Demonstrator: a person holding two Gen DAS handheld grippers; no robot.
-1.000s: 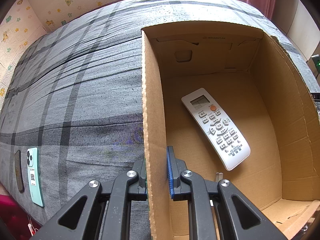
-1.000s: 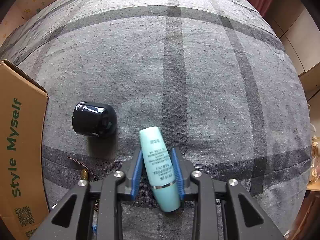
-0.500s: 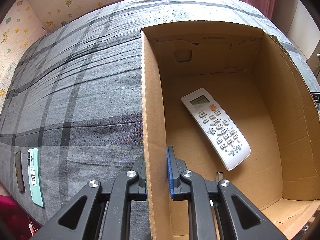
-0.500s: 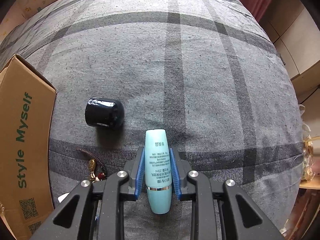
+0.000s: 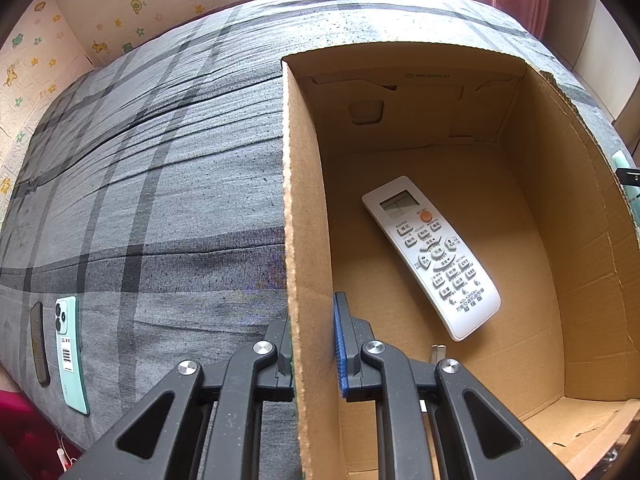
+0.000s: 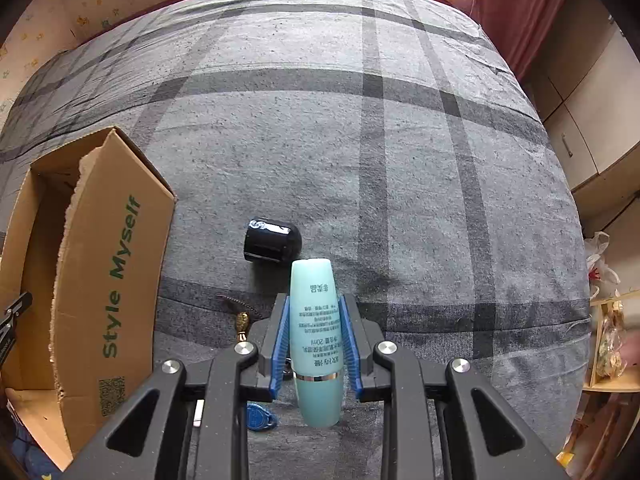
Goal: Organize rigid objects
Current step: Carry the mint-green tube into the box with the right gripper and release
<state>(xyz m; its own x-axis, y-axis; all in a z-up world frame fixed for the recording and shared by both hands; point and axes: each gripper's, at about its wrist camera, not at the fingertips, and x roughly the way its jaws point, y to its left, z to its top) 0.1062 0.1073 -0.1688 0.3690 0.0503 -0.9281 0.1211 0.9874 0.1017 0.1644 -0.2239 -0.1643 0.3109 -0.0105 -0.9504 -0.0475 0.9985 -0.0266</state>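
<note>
Right wrist view showed the right tongs [image 6: 316, 344] holding a pale turquoise plastic tube [image 6: 316, 320]; the small black cylindrical cap [image 6: 272, 242] lay unpacked at frame centre. Left tongs [image 5: 312, 344] pinched the brown cardboard box [image 5: 306, 240] wall; only a white remote control [image 5: 432, 258] lay inside.

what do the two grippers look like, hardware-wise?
Both match. The left gripper and right gripper have matte black, speckled linkage bars with triangular cut-outs and round silver pivot screws. The jaws carry ribbed blue pads on black blocks. No cables, sleeves or printed markings show on either.
</note>
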